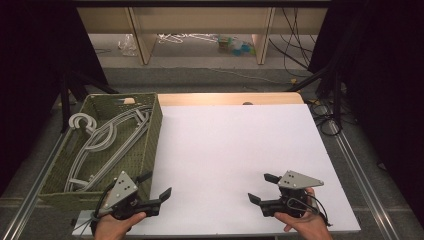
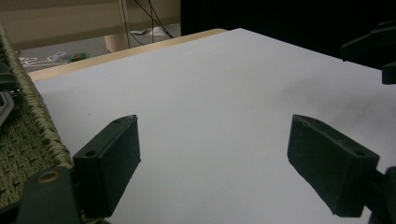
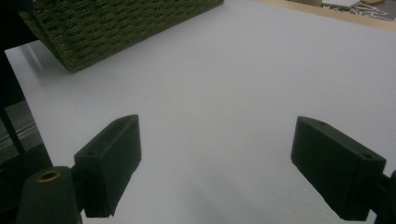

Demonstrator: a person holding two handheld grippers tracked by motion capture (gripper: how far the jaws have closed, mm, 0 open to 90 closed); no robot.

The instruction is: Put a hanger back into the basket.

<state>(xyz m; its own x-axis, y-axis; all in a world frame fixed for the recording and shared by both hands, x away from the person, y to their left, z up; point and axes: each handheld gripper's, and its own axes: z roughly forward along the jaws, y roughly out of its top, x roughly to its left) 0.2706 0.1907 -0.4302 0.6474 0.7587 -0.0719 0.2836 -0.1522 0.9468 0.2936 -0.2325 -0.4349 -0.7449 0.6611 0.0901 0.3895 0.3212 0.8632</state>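
Grey plastic hangers [image 1: 107,145] are piled in the woven green basket [image 1: 150,150] at the counter's [image 1: 235,150] left edge, hooks toward the far-left corner, frames overlapping. Left hand-held gripper [image 1: 156,186] is seen released, nothing between its jaws, parked just beside the basket's near corner. Right hand-held gripper [image 1: 263,187] is likewise released and empty, well apart over the bare white surface. Hangers are judged light, stiff and smooth, so somewhat slippery; tangling with neighbours is likely. A hold is best taken on a straight shoulder bar or the neck below the hook of the topmost hanger, lifted clear of the rest.
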